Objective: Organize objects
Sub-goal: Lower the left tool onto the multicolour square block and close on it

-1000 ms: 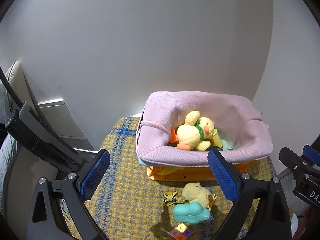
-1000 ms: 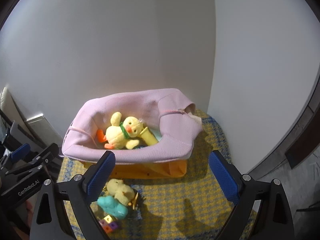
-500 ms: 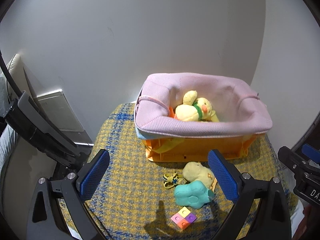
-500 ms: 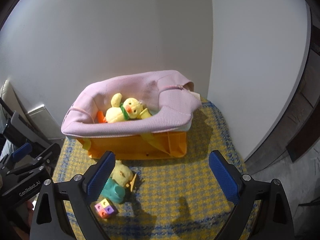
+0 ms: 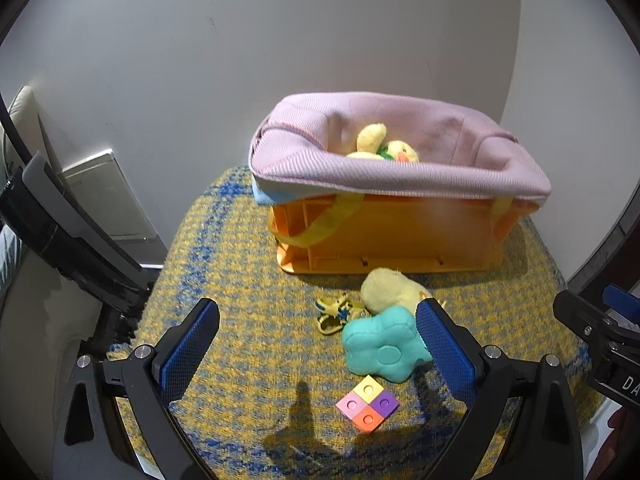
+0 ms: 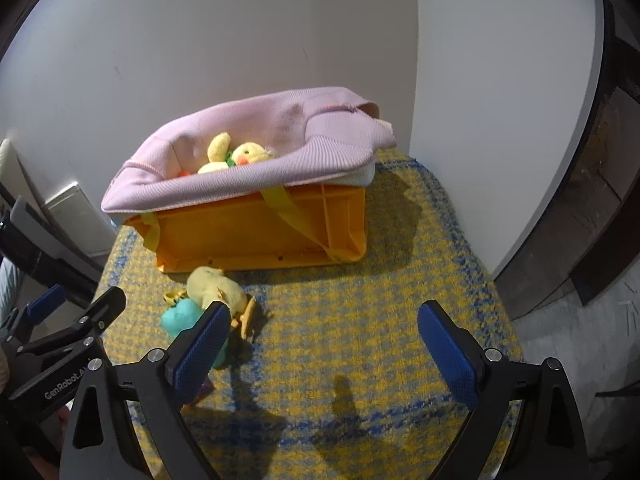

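An orange crate [image 5: 400, 232] lined with a pink cloth [image 5: 400, 176] stands at the back of a yellow and blue woven mat [image 5: 248, 344]. A yellow duck plush [image 5: 380, 148] lies inside it. In front of the crate lie a yellow plush [image 5: 388, 286], a teal flower-shaped plush [image 5: 380, 346], a small yellow and blue toy [image 5: 334, 314] and a four-coloured block [image 5: 368, 402]. My left gripper [image 5: 318, 344] is open and empty above the mat, near these toys. My right gripper [image 6: 326, 344] is open and empty over bare mat [image 6: 340, 320], right of the teal plush [image 6: 182, 316].
White walls meet in a corner behind the crate [image 6: 260, 232]. A flat white box [image 5: 104, 196] leans on the wall at the left. Dark wood and grey floor [image 6: 580, 320] lie to the right of the mat.
Both grippers have dropped lower and pulled back from the crate, so the crate's orange side and the toys on the mat show more fully. Both stay open.
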